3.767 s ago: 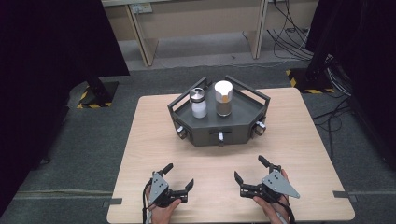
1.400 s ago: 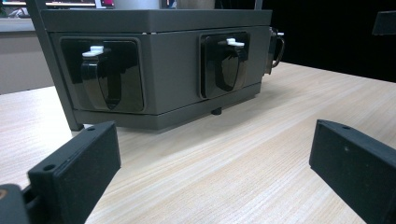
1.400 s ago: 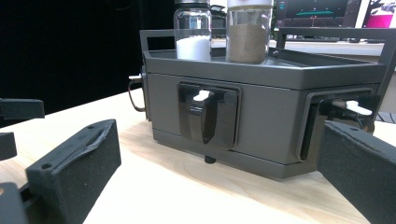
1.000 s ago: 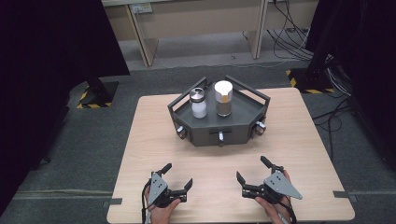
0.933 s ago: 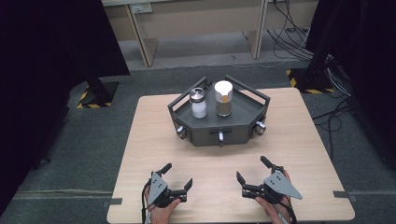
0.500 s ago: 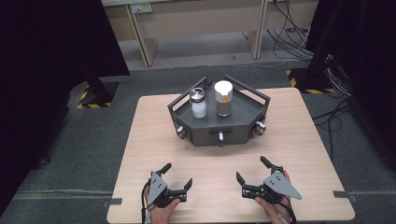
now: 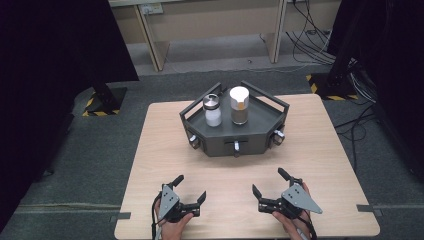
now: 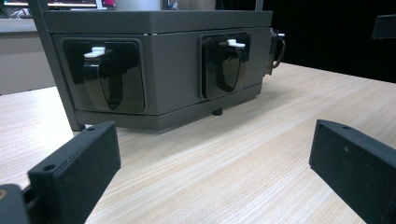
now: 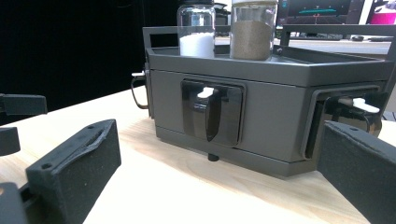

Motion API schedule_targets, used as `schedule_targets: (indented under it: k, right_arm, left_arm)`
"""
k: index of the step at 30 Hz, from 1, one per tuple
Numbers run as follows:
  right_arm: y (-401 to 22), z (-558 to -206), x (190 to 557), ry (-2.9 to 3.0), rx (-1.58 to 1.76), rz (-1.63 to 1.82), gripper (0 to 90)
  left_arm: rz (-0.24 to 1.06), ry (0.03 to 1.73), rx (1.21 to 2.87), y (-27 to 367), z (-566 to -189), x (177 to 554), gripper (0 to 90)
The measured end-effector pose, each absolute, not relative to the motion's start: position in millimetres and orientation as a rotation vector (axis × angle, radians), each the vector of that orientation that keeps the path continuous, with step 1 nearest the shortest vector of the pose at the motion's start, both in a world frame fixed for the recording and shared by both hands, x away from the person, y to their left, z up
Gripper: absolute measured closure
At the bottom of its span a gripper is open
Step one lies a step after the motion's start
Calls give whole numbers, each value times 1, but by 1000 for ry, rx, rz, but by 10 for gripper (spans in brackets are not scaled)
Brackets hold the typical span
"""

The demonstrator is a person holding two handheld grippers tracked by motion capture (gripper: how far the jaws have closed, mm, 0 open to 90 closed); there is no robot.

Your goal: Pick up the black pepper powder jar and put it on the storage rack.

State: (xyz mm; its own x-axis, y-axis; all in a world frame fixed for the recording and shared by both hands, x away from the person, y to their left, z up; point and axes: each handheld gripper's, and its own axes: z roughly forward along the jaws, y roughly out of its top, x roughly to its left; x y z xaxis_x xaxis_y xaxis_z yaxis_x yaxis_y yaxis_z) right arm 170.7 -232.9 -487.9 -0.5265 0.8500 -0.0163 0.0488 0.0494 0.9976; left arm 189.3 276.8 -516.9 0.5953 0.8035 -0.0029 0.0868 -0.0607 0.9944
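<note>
A dark grey hexagonal rack [image 7: 260,125] stands at the table's far middle, with hooks set in recesses on its front faces [image 8: 109,77] [image 9: 212,116]. On its top stand a jar of white powder [image 7: 213,111] [image 9: 196,35] and a jar of brown powder [image 7: 239,105] [image 9: 252,30]. My left gripper [image 7: 190,189] [image 8: 210,172] rests open near the front edge, left of centre. Near the same edge, right of centre, my right gripper [image 7: 270,183] [image 9: 219,172] is open too. Nothing lies between either pair of jaws.
The wooden table [image 7: 320,140] has bare surface between the grippers and the rack. Cables [image 7: 360,90] trail on the floor at the right, and desk legs [image 7: 150,40] stand behind the table.
</note>
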Motion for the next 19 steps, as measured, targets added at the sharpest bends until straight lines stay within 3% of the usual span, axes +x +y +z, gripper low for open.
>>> schedule_targets:
  k: [19]
  right_arm:
    - [-234,-488,171,1664,913,1550,3]
  left_arm:
    - [699,779,1538,277,-517,189,12]
